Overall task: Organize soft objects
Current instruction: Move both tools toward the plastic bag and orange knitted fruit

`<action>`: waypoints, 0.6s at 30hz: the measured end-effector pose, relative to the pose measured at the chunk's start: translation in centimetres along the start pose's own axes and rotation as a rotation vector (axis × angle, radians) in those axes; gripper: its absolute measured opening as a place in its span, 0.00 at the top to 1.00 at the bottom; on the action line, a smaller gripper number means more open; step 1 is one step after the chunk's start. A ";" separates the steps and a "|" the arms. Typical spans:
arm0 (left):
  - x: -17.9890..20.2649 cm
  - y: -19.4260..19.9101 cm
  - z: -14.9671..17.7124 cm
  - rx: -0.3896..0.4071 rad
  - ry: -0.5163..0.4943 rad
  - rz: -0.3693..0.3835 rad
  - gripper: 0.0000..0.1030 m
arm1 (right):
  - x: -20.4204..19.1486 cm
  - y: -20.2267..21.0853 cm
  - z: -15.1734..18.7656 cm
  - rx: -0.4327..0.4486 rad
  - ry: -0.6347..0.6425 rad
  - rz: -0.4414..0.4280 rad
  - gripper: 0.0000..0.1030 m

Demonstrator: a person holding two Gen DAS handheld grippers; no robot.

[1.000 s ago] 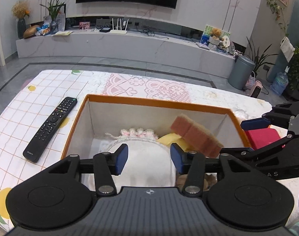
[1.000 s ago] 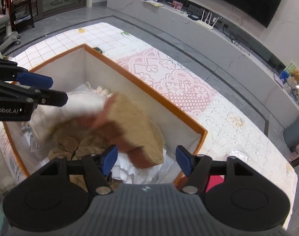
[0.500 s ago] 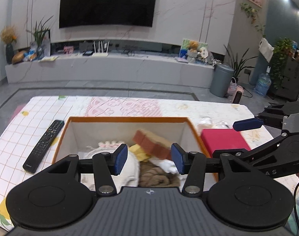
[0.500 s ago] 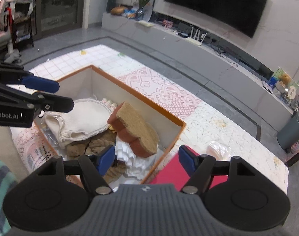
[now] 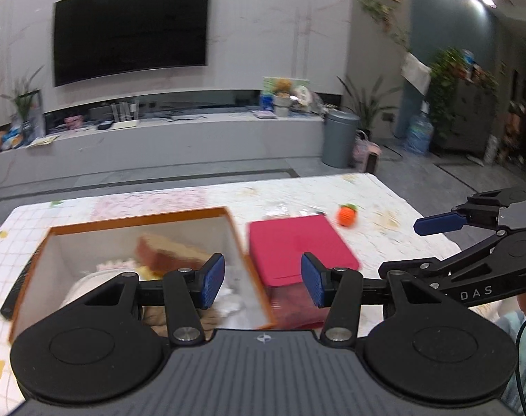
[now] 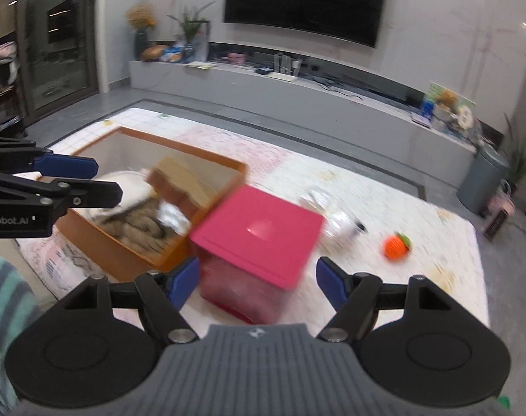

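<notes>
Left gripper (image 5: 263, 280) hangs half open and empty over the orange-rimmed cardboard box (image 5: 141, 216); "DAS" reads on the right gripper's arm. Right gripper (image 6: 257, 277), wider apart and holding nothing, frames the pink lidded box (image 6: 259, 228). The brown sponge block (image 6: 180, 183) lies in the orange box atop cloths; farther off, an orange knitted ball (image 6: 396, 247) sits on the tablecloth

- Left gripper (image 5: 262, 280): matte black linkage arms, blue ribbed pads, silver pivot screws, grey ribbed housing with a small white emblem
- Right gripper (image 6: 257, 280): same build; white lettering ending "DAS" on its side arm in the left wrist view
- Sleeve (image 6: 3, 298): teal and grey stripes
- Thin black cable (image 5: 521, 364) beside the right gripper's body
</notes>
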State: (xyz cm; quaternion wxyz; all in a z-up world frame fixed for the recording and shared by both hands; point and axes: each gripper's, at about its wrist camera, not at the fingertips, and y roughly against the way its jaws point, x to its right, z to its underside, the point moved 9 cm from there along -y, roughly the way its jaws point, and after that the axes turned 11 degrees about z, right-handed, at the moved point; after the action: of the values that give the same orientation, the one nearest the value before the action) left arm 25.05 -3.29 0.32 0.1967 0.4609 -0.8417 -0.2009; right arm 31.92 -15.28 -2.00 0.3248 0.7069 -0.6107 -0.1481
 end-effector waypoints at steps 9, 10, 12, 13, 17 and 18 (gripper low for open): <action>4.8 -4.4 -0.1 -0.060 -0.052 0.072 0.43 | 6.4 -0.6 4.3 -0.050 -0.101 0.071 0.29; 5.4 -4.7 0.0 -0.065 -0.056 0.080 0.43 | 7.0 -0.8 4.7 -0.054 -0.113 0.075 0.29; 6.5 -5.7 0.1 -0.079 -0.072 0.096 0.43 | 8.2 -1.1 5.5 -0.064 -0.136 0.081 0.29; 7.1 -6.1 0.1 -0.085 -0.080 0.103 0.43 | 8.7 -1.3 5.8 -0.070 -0.146 0.085 0.29; 9.1 -8.0 -0.1 -0.117 -0.127 0.127 0.43 | 10.5 -2.3 6.8 -0.084 -0.172 0.092 0.29; 9.5 -8.7 -0.2 -0.129 -0.142 0.135 0.43 | 11.0 -2.5 7.0 -0.085 -0.175 0.092 0.29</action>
State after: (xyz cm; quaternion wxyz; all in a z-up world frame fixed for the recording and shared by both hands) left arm 26.49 -15.73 -2.60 0.1790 0.3741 -0.8680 -0.2732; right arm 31.88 -27.67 -6.73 0.3064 0.6480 -0.6617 -0.2199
